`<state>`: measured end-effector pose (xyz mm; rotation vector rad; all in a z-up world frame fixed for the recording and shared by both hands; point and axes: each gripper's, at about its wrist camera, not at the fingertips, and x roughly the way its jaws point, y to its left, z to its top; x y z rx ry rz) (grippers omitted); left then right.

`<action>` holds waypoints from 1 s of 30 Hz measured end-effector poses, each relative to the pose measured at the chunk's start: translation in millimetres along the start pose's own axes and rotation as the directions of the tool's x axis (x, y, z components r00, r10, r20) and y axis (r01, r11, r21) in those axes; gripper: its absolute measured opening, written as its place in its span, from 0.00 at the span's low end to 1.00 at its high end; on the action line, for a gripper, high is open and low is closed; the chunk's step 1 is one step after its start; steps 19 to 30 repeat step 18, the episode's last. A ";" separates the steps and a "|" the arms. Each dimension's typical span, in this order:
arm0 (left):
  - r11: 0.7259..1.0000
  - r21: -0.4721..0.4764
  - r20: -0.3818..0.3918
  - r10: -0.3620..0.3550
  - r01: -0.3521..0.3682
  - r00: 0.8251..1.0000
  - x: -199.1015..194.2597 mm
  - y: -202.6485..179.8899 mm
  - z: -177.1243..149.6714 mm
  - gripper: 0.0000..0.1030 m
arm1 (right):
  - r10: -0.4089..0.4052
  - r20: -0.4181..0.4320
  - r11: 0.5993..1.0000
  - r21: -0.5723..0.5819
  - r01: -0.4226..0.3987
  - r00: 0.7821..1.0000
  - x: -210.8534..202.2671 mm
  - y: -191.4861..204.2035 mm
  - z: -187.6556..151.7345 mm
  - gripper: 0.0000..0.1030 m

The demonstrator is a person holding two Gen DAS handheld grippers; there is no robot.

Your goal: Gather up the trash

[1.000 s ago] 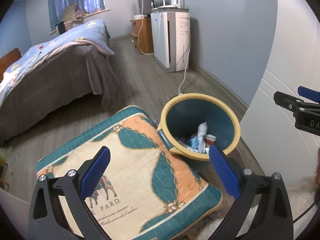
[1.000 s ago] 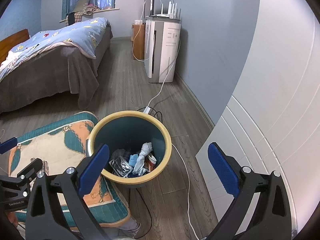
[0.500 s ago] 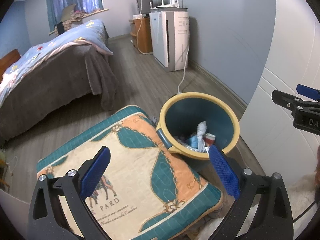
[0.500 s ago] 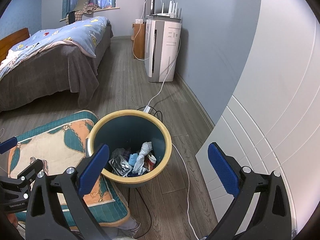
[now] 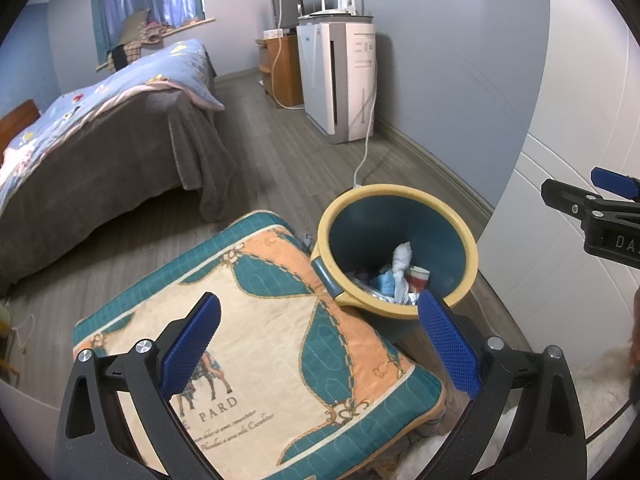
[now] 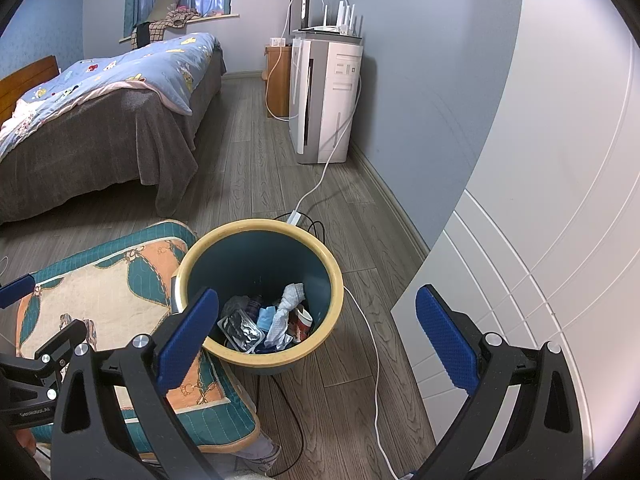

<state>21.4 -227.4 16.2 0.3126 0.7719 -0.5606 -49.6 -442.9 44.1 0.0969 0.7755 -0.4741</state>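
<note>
A round teal bin with a yellow rim (image 6: 312,248) stands on the wood floor, also in the left wrist view (image 5: 444,206). Inside lie a crumpled white tissue (image 6: 286,312), a silver wrapper (image 6: 240,326), a blue scrap and a small red-and-white cup (image 5: 418,278). My left gripper (image 5: 320,344) is open and empty, above a patterned cushion (image 5: 260,344) left of the bin. My right gripper (image 6: 316,338) is open and empty, above the bin's right side. Each gripper shows at the edge of the other's view.
A bed with a blue quilt (image 6: 100,92) fills the left. A white air purifier (image 6: 328,100) stands by the blue wall with its cord (image 6: 372,344) running past the bin. A white panelled door (image 6: 540,264) is on the right. A wooden cabinet (image 5: 280,70) stands behind.
Both grippers stay open and empty. The views have barely shifted; the bin and its trash have not moved.
</note>
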 end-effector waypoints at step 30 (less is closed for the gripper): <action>0.999 -0.040 -0.030 -0.020 0.018 0.999 -1.8 23.2 0.5 0.95 | 0.011 -0.062 0.998 0.062 -0.007 0.998 11.2 1.9 -0.2 0.94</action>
